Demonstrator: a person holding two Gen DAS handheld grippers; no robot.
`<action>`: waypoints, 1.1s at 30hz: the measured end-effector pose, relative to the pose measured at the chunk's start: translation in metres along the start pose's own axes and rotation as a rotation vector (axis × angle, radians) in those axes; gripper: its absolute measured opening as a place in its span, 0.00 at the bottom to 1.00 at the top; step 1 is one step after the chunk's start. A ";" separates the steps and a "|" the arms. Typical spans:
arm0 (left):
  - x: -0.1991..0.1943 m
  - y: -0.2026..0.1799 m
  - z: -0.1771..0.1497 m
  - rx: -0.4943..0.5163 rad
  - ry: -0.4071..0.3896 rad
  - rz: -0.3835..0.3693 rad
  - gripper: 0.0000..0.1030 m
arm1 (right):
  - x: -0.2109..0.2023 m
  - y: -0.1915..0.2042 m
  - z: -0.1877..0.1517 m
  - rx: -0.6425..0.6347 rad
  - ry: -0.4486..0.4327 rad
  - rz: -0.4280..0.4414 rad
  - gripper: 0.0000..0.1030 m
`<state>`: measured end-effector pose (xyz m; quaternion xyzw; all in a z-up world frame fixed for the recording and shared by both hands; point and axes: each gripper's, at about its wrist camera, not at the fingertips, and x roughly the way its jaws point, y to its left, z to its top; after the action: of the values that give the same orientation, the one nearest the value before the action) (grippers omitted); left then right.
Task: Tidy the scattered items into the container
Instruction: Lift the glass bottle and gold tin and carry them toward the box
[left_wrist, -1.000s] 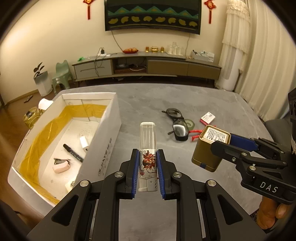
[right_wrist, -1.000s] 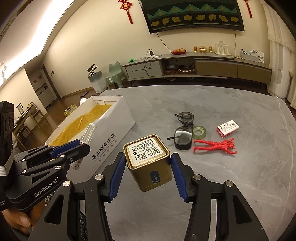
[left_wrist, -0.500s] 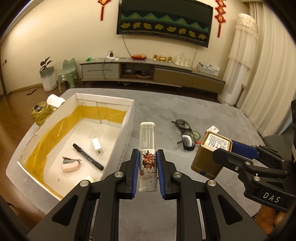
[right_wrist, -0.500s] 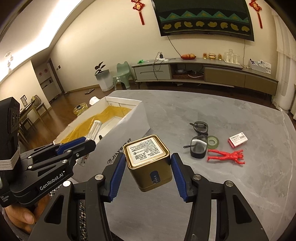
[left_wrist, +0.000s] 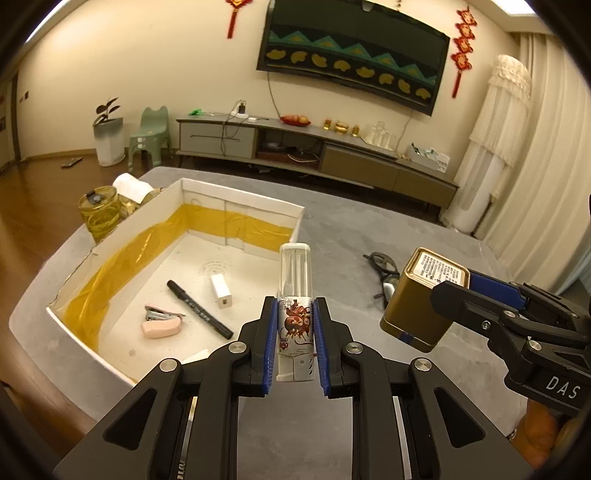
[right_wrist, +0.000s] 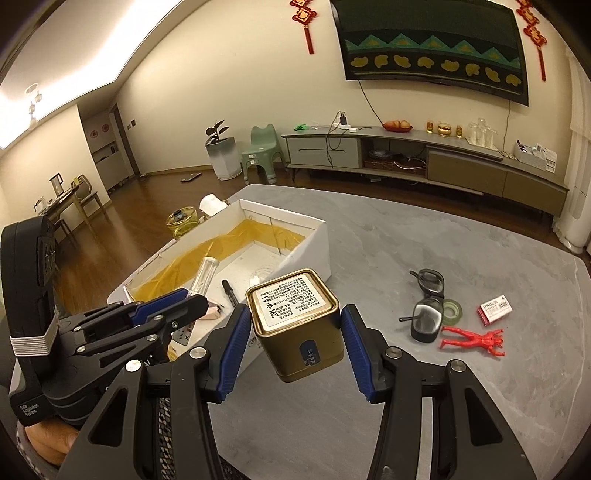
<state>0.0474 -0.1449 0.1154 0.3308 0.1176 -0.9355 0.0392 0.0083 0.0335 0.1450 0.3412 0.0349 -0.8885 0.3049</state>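
Observation:
My left gripper (left_wrist: 294, 339) is shut on a clear tube with a red printed label (left_wrist: 295, 295), held upright in the air by the near right wall of the white box (left_wrist: 243, 201). My right gripper (right_wrist: 295, 343) is shut on a gold square tin (right_wrist: 297, 325), held above the table right of the box (right_wrist: 310, 240). The tin also shows in the left wrist view (left_wrist: 421, 299). Inside the box lie a black marker (left_wrist: 199, 308), a pink stapler (left_wrist: 161, 323) and a small white adapter (left_wrist: 221, 291).
On the grey table (right_wrist: 461, 240) lie black glasses (right_wrist: 428, 302), a roll of tape (right_wrist: 452, 309), a red and white small box (right_wrist: 495, 308) and a red toy figure (right_wrist: 472, 339). A yellow glass jar (left_wrist: 99, 212) stands beyond the box's far left corner.
Both grippers have risen and moved left toward the box with their loads. The box interior now shows more fully in both views.

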 end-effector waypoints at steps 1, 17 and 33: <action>0.000 0.003 0.000 -0.007 -0.001 0.000 0.19 | 0.001 0.004 0.001 -0.005 0.001 0.002 0.51; -0.006 0.069 0.000 -0.140 -0.029 0.021 0.19 | 0.013 0.058 0.029 -0.096 -0.011 0.030 0.51; -0.006 0.120 0.007 -0.236 -0.051 0.029 0.19 | 0.043 0.092 0.044 -0.140 0.022 0.066 0.51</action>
<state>0.0655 -0.2626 0.1012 0.3015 0.2212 -0.9226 0.0945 0.0101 -0.0755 0.1651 0.3295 0.0892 -0.8696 0.3566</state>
